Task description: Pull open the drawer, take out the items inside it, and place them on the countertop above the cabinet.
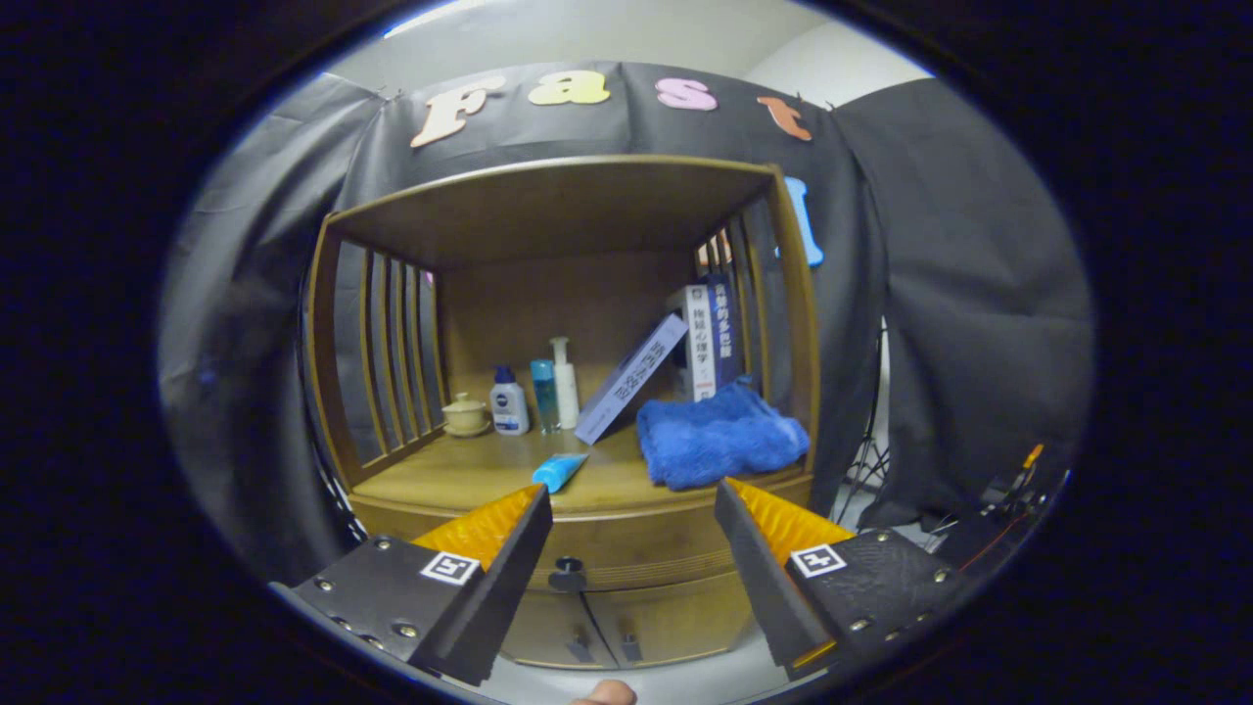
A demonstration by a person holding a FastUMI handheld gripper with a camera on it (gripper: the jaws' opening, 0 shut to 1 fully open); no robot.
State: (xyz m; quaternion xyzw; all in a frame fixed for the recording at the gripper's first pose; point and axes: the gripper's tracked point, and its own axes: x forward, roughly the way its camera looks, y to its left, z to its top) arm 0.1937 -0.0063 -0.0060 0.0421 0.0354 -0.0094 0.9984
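Observation:
A wooden cabinet [392, 294] stands ahead of me. Its drawer [636, 548] sits shut under the countertop [460, 475], with a dark round knob [567, 569] on its front. My gripper [631, 509] is open and holds nothing; the knob lies between and slightly below the fingertips, some way beyond them. On the countertop lie a blue tube [559, 471] near the front edge and a folded blue towel [719, 441] to its right. What lies inside the drawer is hidden.
At the back of the countertop stand a small lidded cup [465, 413], several bottles [536, 392] and leaning books [675, 362]. Two lower cabinet doors [626, 627] with small handles sit below the drawer. A fingertip [607, 693] shows at the very bottom. A stand with cables [998, 490] is at the right.

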